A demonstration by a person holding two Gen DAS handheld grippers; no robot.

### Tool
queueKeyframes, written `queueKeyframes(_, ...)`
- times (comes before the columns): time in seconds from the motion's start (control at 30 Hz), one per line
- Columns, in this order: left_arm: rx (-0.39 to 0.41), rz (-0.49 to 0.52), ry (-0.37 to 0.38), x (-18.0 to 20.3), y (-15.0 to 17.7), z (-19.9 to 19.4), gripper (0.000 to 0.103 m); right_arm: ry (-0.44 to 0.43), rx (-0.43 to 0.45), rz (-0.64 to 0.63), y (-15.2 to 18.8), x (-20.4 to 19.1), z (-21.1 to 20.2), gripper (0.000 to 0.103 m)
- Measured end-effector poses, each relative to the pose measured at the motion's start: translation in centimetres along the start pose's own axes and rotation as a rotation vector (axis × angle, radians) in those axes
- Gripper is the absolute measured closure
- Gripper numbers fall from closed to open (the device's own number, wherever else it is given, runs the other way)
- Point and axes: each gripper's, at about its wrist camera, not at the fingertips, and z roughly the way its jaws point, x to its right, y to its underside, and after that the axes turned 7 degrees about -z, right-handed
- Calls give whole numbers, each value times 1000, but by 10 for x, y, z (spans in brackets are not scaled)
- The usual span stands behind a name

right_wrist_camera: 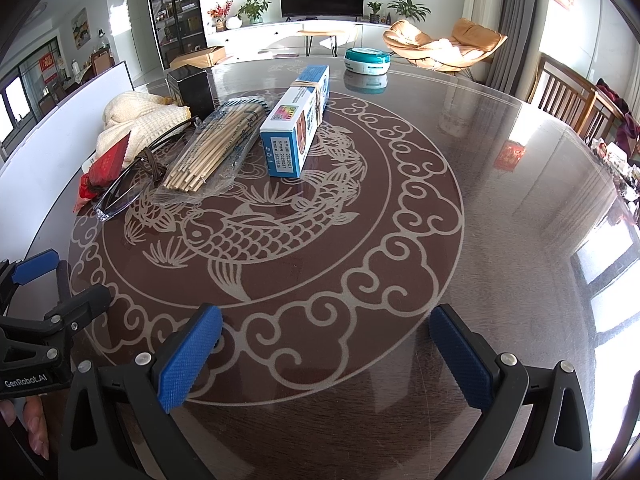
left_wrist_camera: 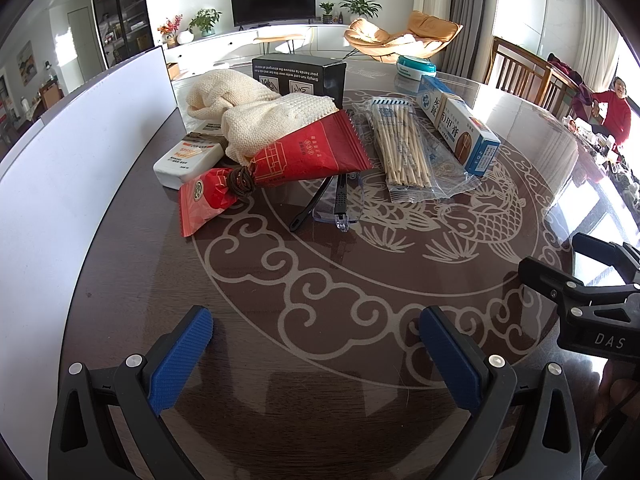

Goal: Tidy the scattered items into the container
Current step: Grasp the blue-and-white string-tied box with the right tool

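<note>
The left gripper (left_wrist_camera: pixel 316 356) hovers low over a dark glass-topped table (left_wrist_camera: pixel 320 280), blue-padded fingers (left_wrist_camera: pixel 182 354) spread wide and holding nothing. To its right, the right gripper (right_wrist_camera: pixel 326 358) hangs level with it, its jaws likewise spread and empty. Ahead of the left gripper lie folded glasses (left_wrist_camera: pixel 336 204), partly under a red snack packet (left_wrist_camera: pixel 308 156) tied with a brown cord. Just beyond that sit a cream knitted cloth (left_wrist_camera: pixel 256 120), a white bottle (left_wrist_camera: pixel 188 160) and a black box (left_wrist_camera: pixel 300 76). Ahead and to the right, a clear bag of wooden sticks (left_wrist_camera: pixel 400 144) lies beside a blue and white carton (left_wrist_camera: pixel 460 128). Farther off stands a round teal tin (right_wrist_camera: pixel 367 60). A white container wall (left_wrist_camera: pixel 80 152) curves along the left gripper's left side, just beside the heap.
</note>
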Motion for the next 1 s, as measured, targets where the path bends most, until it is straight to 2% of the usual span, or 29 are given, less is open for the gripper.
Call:
queueKeyframes(0.4, 0, 0, 0, 0, 0, 0, 0, -44, -1, -59, -90, -9, 64, 0)
queueKeyframes(0.53, 0, 0, 2, 1, 0, 0, 0, -60, -25, -67, -85, -12, 59, 0)
queueKeyframes(0.6, 0, -1, 3, 1, 0, 0, 0, -82, 4, -36, -77, -10, 51, 0)
queueKeyframes(0.67, 0, -1, 3, 1, 0, 0, 0, -132, 71, 15, -74, -4, 38, 0)
queueKeyframes(0.73, 0, -1, 2, 0, 0, 0, 0, -149, 121, 38, -84, -1, 30, 0)
queueKeyframes(0.87, 0, -1, 2, 0, 0, 0, 0, -125, 97, 20, -128, -4, 49, 2)
queueKeyframes(0.9, 0, -1, 2, 0, 0, 0, 0, -110, 67, 19, -136, -2, 60, 7)
queueKeyframes(0.97, 0, -1, 2, 0, 0, 0, 0, -146, 11, 24, -144, 2, 77, 57)
queueKeyframes(1.0, 1, -1, 2, 0, 0, 0, 0, -162, -7, 29, -144, 5, 82, 66)
